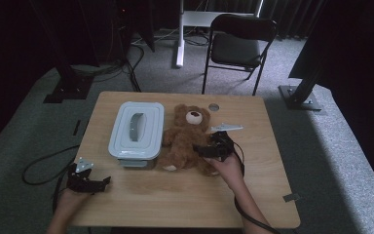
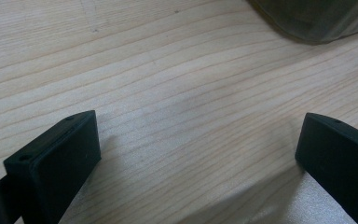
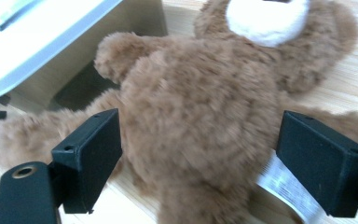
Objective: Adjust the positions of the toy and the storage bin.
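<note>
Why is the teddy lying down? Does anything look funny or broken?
Nothing looks broken or spilled. The teddy bear lies on its back on the table, leaning against the lidded box. The right tool is open around its tummy.

The box (image 1: 136,130) and bear (image 1: 187,141) sit touching mid-table, with no gap to pass between them. The right gripper (image 3: 200,163) straddles the bear's belly, jaws wide, and fur fills the space between them. Bare table (image 1: 175,200) runs along the near edge, where the left gripper (image 2: 198,158) rests open over clear wood just short of the box. The table's far right side is free.
</note>
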Action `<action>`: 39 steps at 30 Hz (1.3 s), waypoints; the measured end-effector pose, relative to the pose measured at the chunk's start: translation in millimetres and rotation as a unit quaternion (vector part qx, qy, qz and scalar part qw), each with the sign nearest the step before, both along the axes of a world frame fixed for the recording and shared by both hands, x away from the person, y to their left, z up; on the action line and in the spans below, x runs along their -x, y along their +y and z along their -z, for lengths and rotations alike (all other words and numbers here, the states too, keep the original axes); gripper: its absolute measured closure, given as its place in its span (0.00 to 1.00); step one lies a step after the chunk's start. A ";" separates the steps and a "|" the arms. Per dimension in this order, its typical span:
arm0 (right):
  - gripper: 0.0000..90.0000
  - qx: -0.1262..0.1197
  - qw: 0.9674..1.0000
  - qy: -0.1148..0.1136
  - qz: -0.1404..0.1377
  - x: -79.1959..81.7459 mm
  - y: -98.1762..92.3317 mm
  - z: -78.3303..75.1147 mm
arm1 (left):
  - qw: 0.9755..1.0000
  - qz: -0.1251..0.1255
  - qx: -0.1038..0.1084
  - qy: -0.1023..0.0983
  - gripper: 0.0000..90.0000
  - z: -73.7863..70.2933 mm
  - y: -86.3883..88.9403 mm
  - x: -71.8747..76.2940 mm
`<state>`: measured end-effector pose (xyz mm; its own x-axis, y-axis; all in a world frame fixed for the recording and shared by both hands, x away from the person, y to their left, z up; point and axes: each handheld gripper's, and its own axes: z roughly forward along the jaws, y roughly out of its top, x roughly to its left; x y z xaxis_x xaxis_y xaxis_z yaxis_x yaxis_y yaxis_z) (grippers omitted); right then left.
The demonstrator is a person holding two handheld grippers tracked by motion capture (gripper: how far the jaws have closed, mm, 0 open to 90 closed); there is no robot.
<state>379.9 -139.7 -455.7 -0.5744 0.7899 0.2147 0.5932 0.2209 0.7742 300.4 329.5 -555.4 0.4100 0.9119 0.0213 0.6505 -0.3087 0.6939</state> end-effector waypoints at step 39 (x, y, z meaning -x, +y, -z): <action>0.59 0.034 0.998 0.051 0.031 -41.8 37.5 51.0 | 1.000 -0.003 -0.001 0.000 0.01 -0.1 -0.6 0.9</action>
<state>421.7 -102.1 -506.7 -0.5013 0.8381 0.2150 0.6827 0.2305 0.6934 299.4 328.9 -555.3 0.4048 0.9141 0.0236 0.6521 -0.3067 0.6933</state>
